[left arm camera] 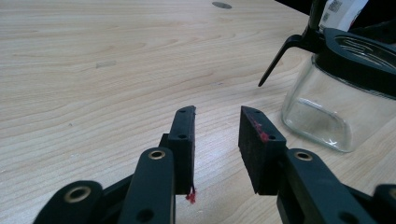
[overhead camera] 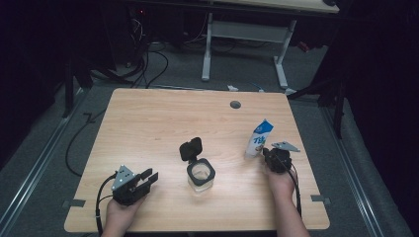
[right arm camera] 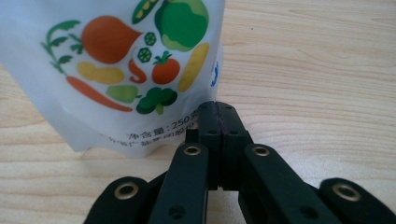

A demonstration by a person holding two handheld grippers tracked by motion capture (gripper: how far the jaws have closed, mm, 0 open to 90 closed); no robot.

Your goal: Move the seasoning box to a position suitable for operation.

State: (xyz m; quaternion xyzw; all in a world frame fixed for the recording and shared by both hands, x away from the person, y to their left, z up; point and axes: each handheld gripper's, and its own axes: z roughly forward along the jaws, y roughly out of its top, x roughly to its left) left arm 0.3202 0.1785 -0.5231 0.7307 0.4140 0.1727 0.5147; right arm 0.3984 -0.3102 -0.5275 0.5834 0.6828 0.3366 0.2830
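A white pouch with a blue top stands at the table's right; its printed vegetables fill the upper left of the right gripper view. My right gripper sits just right of it, its pads pressed together at the pouch's lower edge; I cannot tell whether they pinch any film. A clear glass jar with a black rim and a flipped-up black lid stands mid-table. My left gripper rests at the front left, pointing toward the jar, jaws apart and holding nothing.
The wooden table has a round grey cable hole near its far edge. Behind it stand the white legs of another desk, with cables on the floor. Bare tabletop stretches across the left and far side.
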